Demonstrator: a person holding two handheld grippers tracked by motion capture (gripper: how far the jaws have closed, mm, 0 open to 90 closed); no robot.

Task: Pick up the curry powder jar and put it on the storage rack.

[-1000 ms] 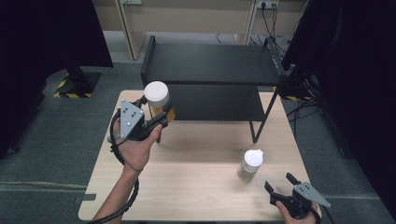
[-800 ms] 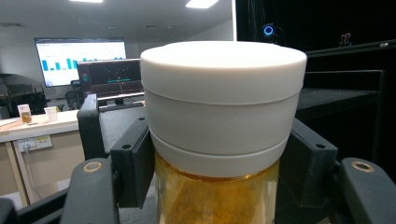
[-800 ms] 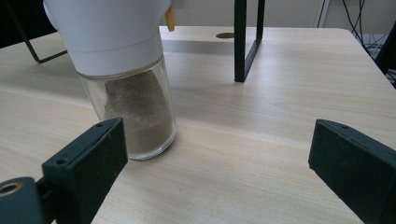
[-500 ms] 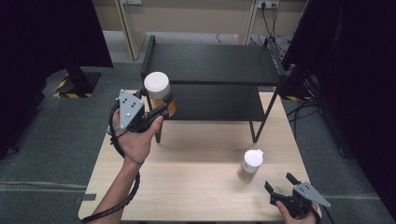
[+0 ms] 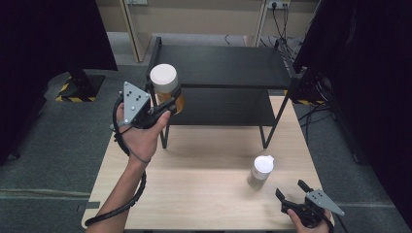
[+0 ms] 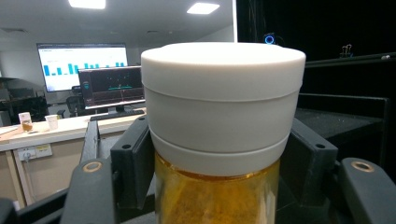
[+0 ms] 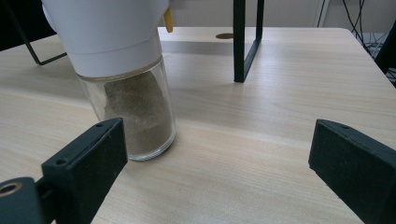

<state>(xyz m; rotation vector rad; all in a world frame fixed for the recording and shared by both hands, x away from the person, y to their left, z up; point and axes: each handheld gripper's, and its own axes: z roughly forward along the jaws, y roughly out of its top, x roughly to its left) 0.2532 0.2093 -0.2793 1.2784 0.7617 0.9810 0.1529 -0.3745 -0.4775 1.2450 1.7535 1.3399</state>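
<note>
My left gripper (image 5: 167, 99) is shut on an amber jar (image 5: 166, 88) with a white lid (image 6: 223, 100), held upright in the air at the front left corner of the black two-tier shelf (image 5: 228, 65). In the left gripper view both jaws press the jar's sides just under the lid. A glass spice jar (image 5: 260, 172) with a white cap and brown powder (image 7: 135, 116) stands on the table at the right. My right gripper (image 5: 289, 189) sits near the table's front right edge, open, its jaws pointing at that jar with a gap between.
The wooden table (image 5: 204, 204) has bare room in the middle and front. The shelf's legs (image 7: 245, 42) stand on the table behind the spice jar. Dark screens flank the table on both sides.
My left gripper has risen with the amber jar, from beside the lower tier up toward the shelf's top level. The right gripper and spice jar have stayed still.
</note>
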